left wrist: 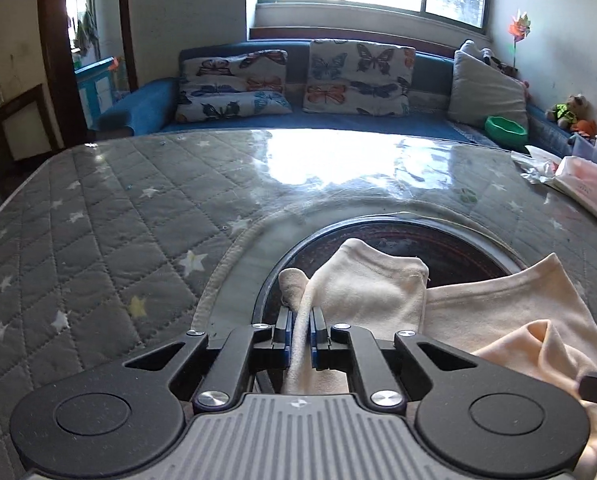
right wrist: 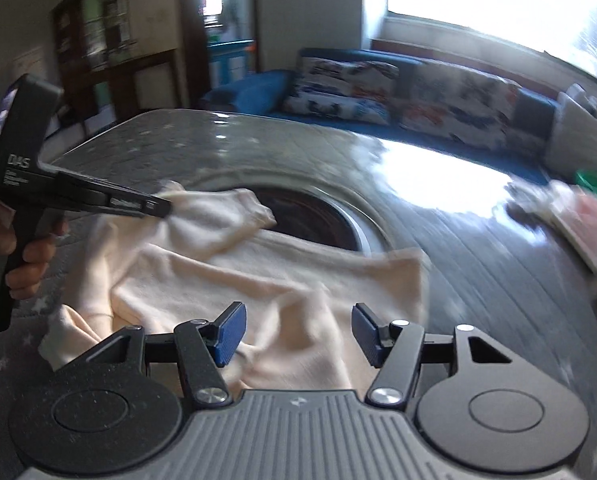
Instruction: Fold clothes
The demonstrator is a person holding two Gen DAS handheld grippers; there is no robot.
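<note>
A cream garment (left wrist: 498, 312) lies crumpled on the table, partly over a dark round inset (left wrist: 438, 248). My left gripper (left wrist: 300, 320) is shut on a fold of the garment's edge, which runs between the blue pads. In the right wrist view the left gripper (right wrist: 154, 206) shows from the side, pinching the garment (right wrist: 282, 280) at its far left corner. My right gripper (right wrist: 296, 334) is open and empty, just above the near part of the garment. That view is motion-blurred.
The table (left wrist: 98, 220) has a grey quilted star cover under clear plastic. Pink and white packets (left wrist: 578, 180) lie at its right edge. Behind stands a blue sofa (left wrist: 146, 104) with butterfly cushions and a green bowl (left wrist: 505, 128).
</note>
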